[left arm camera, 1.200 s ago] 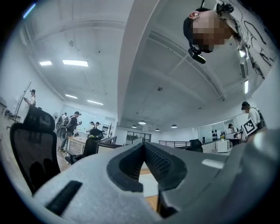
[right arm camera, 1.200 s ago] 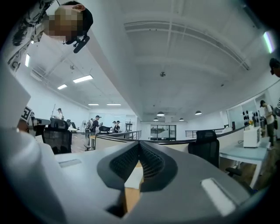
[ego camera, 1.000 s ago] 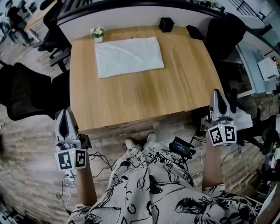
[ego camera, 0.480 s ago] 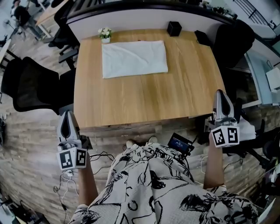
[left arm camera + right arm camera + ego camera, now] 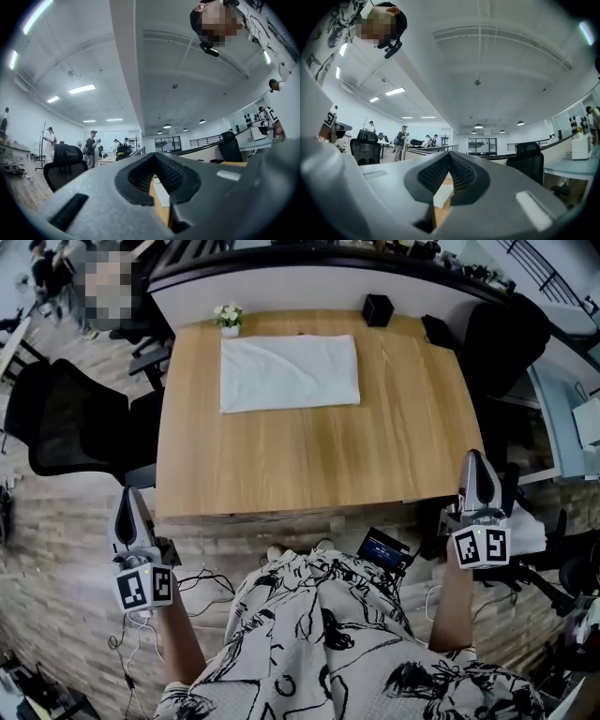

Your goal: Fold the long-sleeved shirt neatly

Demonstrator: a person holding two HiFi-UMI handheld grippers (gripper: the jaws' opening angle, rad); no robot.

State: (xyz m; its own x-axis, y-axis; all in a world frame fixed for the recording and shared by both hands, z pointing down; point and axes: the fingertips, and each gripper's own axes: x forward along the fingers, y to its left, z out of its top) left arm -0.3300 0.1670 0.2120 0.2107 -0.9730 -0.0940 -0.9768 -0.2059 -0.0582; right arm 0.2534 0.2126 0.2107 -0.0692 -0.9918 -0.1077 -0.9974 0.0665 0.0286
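Your left gripper (image 5: 124, 498) sits off the desk's (image 5: 309, 456) near-left corner, over the brick-pattern floor (image 5: 56, 549), clear of the desk edge. In the left gripper view its jaws are pressed together at the tips with nothing between them. Your right gripper (image 5: 473, 460) sits off the near-right corner, just beside the desk's right edge. The right gripper view shows the same condition: jaws together, nothing held. Each marker cube (image 5: 143, 587) faces up toward the head camera.

The long-sleeved shirt (image 5: 290, 372) lies on the far-left part of the desk as a flat white rectangle, its long sides parallel to the far edge. It is well apart from both grippers, and neither one touches it.

Other items on the desk:
- a small flower pot (image 5: 229, 319) at the far-left corner, just beside the shirt's far-left corner;
- a black box (image 5: 378, 308) on the far edge, right of the shirt;
- a flat black object (image 5: 437, 330) at the far-right corner.

A black office chair (image 5: 66, 427) stands off the left edge, and a second chair (image 5: 502, 334) stands off the far-right corner. A black device (image 5: 384, 549) with cables lies on the floor below the near edge, close to your feet.
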